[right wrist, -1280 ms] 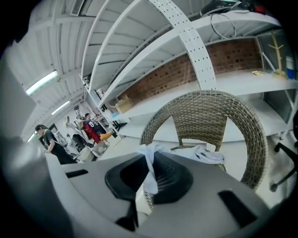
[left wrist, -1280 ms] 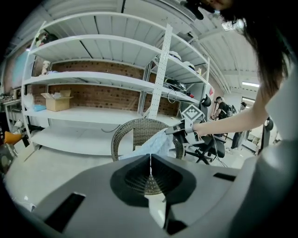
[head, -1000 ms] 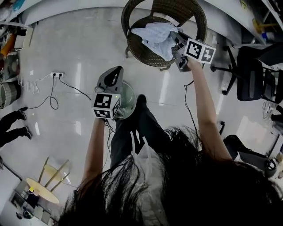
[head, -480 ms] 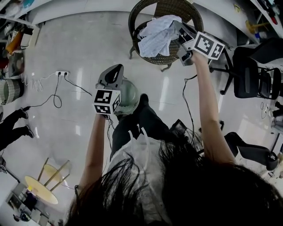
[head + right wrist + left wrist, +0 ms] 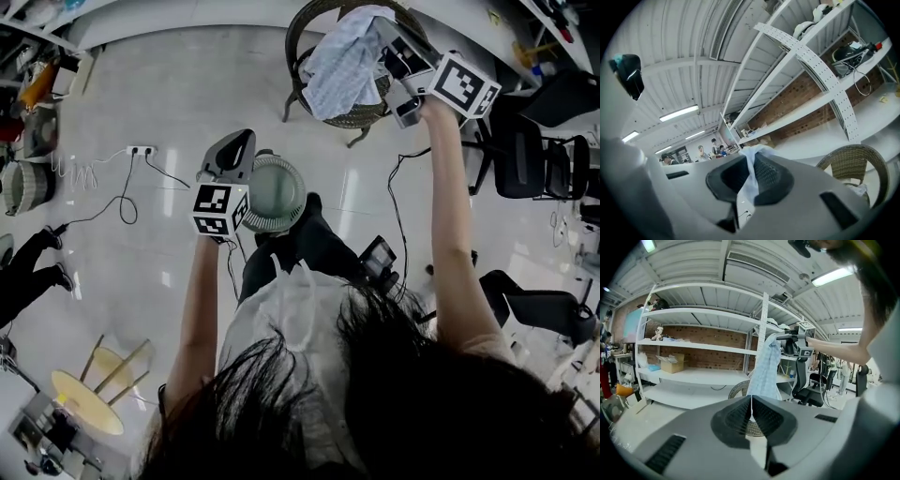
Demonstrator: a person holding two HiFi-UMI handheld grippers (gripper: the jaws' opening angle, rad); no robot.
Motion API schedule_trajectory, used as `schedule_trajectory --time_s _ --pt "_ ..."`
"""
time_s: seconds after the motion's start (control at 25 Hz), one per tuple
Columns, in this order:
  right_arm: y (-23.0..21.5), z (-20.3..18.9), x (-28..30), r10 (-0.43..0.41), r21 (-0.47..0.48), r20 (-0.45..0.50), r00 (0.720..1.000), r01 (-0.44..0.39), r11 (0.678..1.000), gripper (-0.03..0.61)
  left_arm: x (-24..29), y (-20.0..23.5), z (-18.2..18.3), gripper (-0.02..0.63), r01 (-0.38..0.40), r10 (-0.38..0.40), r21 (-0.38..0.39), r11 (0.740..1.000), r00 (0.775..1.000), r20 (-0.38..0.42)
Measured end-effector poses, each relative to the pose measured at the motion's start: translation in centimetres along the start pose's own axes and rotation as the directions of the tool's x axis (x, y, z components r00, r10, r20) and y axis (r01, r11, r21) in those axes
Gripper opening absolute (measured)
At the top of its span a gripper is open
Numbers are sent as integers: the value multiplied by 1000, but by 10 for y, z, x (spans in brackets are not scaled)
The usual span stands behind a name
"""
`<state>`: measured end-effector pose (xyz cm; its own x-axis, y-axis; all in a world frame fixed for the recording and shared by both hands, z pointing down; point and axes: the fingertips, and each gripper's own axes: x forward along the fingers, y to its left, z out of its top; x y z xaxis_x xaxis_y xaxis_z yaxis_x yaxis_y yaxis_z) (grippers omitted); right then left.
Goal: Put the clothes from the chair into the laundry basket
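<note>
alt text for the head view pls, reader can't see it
Seen from above, a person's right gripper holds a pale blue cloth up over a wicker chair. Their left gripper, shut and empty, is held out near a round basket on the glossy floor.

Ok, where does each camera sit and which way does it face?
Head view: on the head, facing steeply down at wicker chair and basket; hair, arms, left gripper, right gripper show.
Left gripper view: on the left gripper, facing shelves and hanging cloth; its shut fingers show.
Right gripper view: on the right gripper, facing shelves, ceiling; fingers shut on cloth.
Shared: all three show the cloth.
</note>
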<state>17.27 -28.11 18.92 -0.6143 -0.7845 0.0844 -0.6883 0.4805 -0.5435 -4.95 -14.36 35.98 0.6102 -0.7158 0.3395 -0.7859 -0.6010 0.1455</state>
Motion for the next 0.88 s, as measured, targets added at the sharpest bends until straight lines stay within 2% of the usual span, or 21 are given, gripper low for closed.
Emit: schedule_trajectory --time_s 0.16,0.36,0.72,0.88 --pt "53 -1 -4 48 -4 24 999 -48 999 32 -36 15 -2 20 -26 26 -13 1000 999 24" --pt "111 -22 -10 95 -20 12 995 -94 995 32 -76 29 -12 20 -54 55 -34 998 998 42" --pt "203 -71 -21 197 -31 -37 980 -199 980 32 -131 36 -26 20 -83 88 -66 994 994 65" --pt "227 -104 -26 223 8 -68 972 -223 975 32 -151 37 -38 20 -102 108 -88 991 992 71"
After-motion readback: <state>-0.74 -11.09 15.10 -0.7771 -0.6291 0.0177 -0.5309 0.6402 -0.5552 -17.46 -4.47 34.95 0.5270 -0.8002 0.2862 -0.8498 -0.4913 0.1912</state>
